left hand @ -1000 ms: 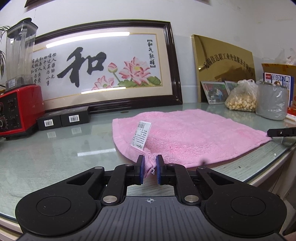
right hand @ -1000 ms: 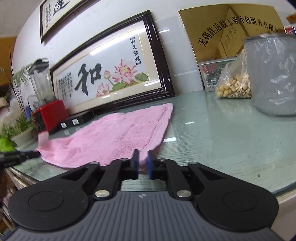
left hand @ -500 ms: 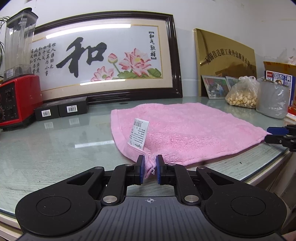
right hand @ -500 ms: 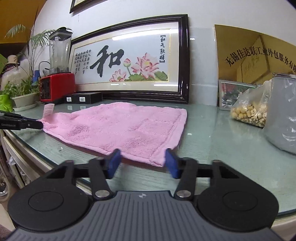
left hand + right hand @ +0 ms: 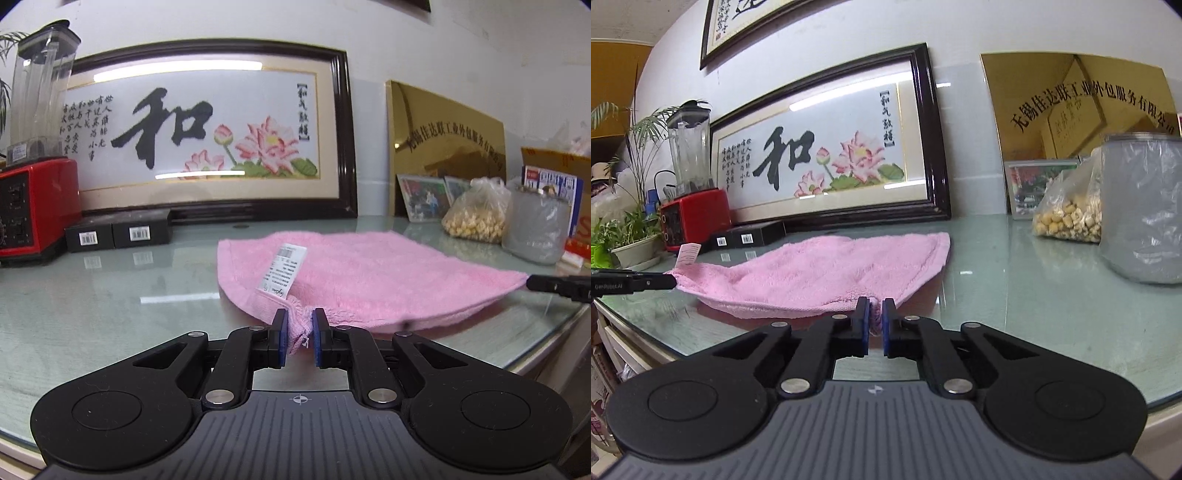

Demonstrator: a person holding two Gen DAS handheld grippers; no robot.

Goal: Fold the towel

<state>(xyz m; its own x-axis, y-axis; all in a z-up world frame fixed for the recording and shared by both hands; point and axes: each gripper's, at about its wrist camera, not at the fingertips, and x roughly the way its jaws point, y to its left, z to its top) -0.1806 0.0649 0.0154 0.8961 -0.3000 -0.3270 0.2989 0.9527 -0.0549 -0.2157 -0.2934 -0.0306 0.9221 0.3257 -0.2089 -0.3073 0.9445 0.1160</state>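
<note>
A pink towel (image 5: 369, 273) lies spread on the glass table (image 5: 110, 295), its near edge raised off the glass. My left gripper (image 5: 298, 325) is shut on the near left corner, just below the white label (image 5: 282, 271). In the right wrist view the same towel (image 5: 820, 273) stretches left, and my right gripper (image 5: 873, 312) is shut on its near right corner. Each gripper shows at the far side of the other's view: the right one (image 5: 557, 286) and the left one (image 5: 631, 284), both at the towel's corners.
A large framed picture (image 5: 207, 136) leans on the wall behind. A red blender (image 5: 35, 173) and black boxes (image 5: 118, 232) stand at the left. A bag of nuts (image 5: 474, 218), a grey plastic container (image 5: 535, 230) and a gold plaque (image 5: 443, 133) are at the right. The table's edge (image 5: 535, 347) runs close by.
My right gripper, open half a second ago, has closed on the towel's near right corner. The towel's near edge has lifted slightly. The left gripper keeps its hold.
</note>
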